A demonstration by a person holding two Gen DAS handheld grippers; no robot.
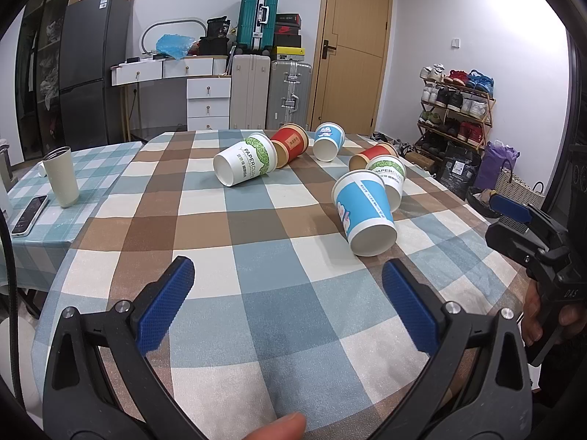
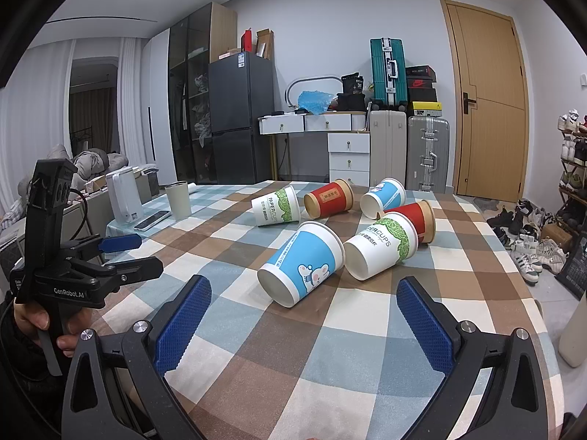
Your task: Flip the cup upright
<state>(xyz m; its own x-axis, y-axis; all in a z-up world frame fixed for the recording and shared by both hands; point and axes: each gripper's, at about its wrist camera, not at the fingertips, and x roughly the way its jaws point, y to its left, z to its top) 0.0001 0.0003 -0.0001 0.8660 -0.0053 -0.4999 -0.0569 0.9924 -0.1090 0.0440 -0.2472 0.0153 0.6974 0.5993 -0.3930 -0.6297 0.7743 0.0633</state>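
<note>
Several paper cups lie on their sides on the checked tablecloth [image 1: 279,322]. The nearest is a blue cup [image 1: 365,212], also in the right wrist view [image 2: 302,266]. Beside it lies a white green-leaf cup [image 1: 389,179] [image 2: 381,245], with a red cup [image 1: 370,156] [image 2: 418,220] behind. Farther back lie another white cup [image 1: 245,165] [image 2: 275,207], a red cup [image 1: 290,145] [image 2: 330,200] and a blue cup [image 1: 328,141] [image 2: 383,198]. My left gripper [image 1: 288,286] is open and empty, short of the cups. My right gripper [image 2: 304,308] is open and empty just before the near blue cup.
A tall cream tumbler [image 1: 60,178] [image 2: 178,200] and a phone [image 1: 29,216] [image 2: 152,220] sit on the left table part, with a white kettle [image 2: 124,198]. Suitcases, drawers and a door stand behind. A shoe rack [image 1: 455,110] stands at right.
</note>
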